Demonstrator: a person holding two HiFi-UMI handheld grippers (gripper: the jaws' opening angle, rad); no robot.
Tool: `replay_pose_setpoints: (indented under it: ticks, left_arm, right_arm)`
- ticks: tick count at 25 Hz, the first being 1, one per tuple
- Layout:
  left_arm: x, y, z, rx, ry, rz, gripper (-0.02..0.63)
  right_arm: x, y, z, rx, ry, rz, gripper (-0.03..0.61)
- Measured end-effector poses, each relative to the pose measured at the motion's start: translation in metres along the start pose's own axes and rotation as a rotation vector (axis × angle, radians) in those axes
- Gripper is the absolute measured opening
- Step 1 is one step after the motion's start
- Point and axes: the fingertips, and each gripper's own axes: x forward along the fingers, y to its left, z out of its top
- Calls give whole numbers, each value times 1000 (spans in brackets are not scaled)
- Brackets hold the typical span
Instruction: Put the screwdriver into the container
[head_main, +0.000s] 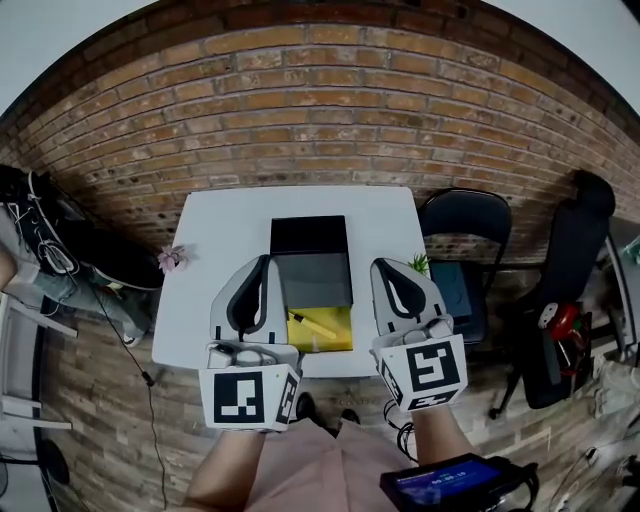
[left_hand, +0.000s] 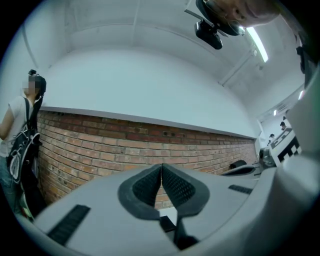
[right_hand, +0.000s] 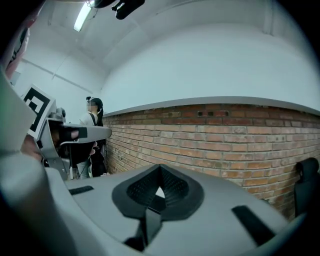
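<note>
The screwdriver (head_main: 312, 325) lies just below the middle of the head view, on a yellow pad (head_main: 338, 340) near the front edge of the white tabletop (head_main: 200, 260). It looks small and yellow-handled, so it is probably light and rigid, with a smooth round handle that could roll or twist under a loose pinch. The best hold seems to be across the thick part of the handle, near its middle, with the pads square to it. Its long axis runs diagonally, from upper left to lower right in the frame. It is too small to tell which end is the tip.

Touching the pad's upper edge is the grey container (head_main: 313, 280). A black panel (head_main: 309, 235) lies beyond it, toward the brick wall (head_main: 320, 110).

The left hand-held gripper (head_main: 265, 262) is at the lower left of the pad and the right hand-held gripper (head_main: 385, 265) at the lower right. Both are raised clear of the tabletop and face the wall. Each has its pads pressed together with nothing between them, as their own views confirm (left_hand: 161, 167) (right_hand: 159, 170).
</note>
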Motion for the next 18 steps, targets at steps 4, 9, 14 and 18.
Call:
replay_pose_setpoints:
  ticks: [4, 9, 14, 18]
  left_arm:
    - [4, -5, 4, 3, -14, -17, 14]
    - [8, -10, 2, -1, -14, -35, 13]
    - [11, -13, 0, -2, -9, -39, 14]
    - [13, -16, -3, -5, -4, -45, 12]
  right_arm:
    - [-2, -2, 5, -7, -12, -8, -2]
    - [-2, -8, 8, -11, -17, -26, -2]
    - [-2, -10, 5, -11, -9, -27, -2]
    - [-1, -13, 2, -12, -1, -27, -2]
